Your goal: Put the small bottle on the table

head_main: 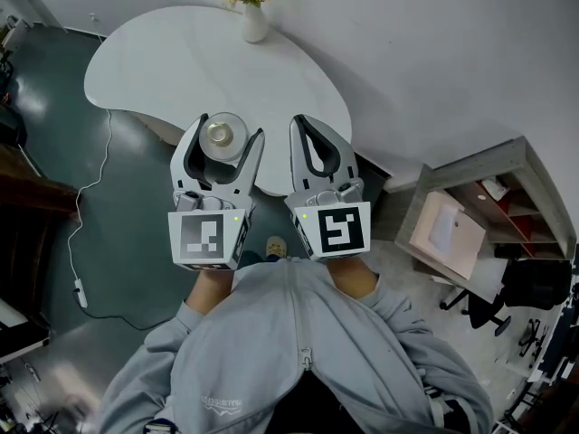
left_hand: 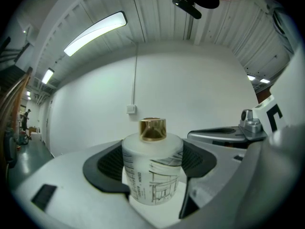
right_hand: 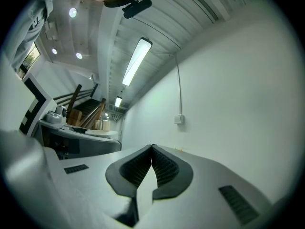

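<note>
Clamped in my left gripper (head_main: 231, 127), the bottle (head_main: 221, 135) stands cap-up over the table's (head_main: 163, 61) near edge, so it goes straight down; my right gripper (head_main: 303, 120), just right, is closed, empty.

Your head camera looks steeply down on the left gripper (head_main: 232, 127) and right gripper (head_main: 300, 121), both close beneath it, with the white table (head_main: 145, 61) lying farther below and beyond them. Each gripper camera sits low behind its own jaws and faces along them, tilted up toward the white wall (left_hand: 200, 89) and ceiling; the left one is so near that the small bottle (left_hand: 152, 168) fills its centre. Both gripper views share the wall's switch box (right_hand: 179, 119) and the black head mount (right_hand: 137, 6) at their top edge, and each catches the other gripper at one side.
</note>
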Demonstrator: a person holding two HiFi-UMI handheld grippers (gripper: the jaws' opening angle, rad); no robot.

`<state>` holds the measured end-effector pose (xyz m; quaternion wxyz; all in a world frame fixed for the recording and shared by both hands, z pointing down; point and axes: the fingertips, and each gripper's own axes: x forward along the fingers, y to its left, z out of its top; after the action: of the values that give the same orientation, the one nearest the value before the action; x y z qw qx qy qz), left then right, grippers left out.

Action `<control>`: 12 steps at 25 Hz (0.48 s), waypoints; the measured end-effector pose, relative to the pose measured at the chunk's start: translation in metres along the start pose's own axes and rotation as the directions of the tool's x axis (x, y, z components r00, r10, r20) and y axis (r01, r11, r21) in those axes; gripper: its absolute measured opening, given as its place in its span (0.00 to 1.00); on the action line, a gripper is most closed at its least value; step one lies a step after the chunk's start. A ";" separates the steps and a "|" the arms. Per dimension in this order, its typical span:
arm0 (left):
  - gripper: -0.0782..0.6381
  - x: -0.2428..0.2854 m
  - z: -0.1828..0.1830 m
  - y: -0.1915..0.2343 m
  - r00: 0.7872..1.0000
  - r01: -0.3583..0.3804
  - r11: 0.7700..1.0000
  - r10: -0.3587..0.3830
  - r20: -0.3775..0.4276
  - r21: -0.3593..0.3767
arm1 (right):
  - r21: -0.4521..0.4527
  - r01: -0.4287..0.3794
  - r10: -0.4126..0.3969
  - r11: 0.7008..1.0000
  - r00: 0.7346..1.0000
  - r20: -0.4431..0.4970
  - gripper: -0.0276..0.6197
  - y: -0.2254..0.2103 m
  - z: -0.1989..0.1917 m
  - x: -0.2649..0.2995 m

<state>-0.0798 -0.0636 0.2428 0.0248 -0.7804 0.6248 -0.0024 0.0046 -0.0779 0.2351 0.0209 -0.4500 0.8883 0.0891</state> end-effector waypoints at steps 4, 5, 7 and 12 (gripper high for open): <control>0.58 0.009 -0.001 0.003 1.000 -0.008 1.000 0.008 -0.005 0.004 | 0.004 -0.012 0.012 1.000 1.000 0.000 0.08 -0.003 -0.003 0.009; 0.58 0.012 -0.001 0.004 1.000 -0.007 1.000 0.007 -0.006 0.005 | 0.005 -0.014 0.014 1.000 1.000 0.001 0.08 -0.004 -0.002 0.011; 0.58 0.017 -0.001 0.006 1.000 -0.006 1.000 0.006 -0.008 0.006 | 0.007 -0.013 0.013 1.000 1.000 0.003 0.08 -0.006 -0.002 0.018; 0.58 0.039 -0.004 0.017 1.000 0.006 1.000 -0.006 -0.013 0.003 | 0.009 -0.007 0.007 1.000 1.000 0.005 0.08 -0.012 -0.007 0.038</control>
<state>-0.0884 -0.1053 0.2449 0.0219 -0.7822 0.6226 -0.0087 -0.0082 -0.1165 0.2357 0.0249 -0.4468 0.8902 0.0860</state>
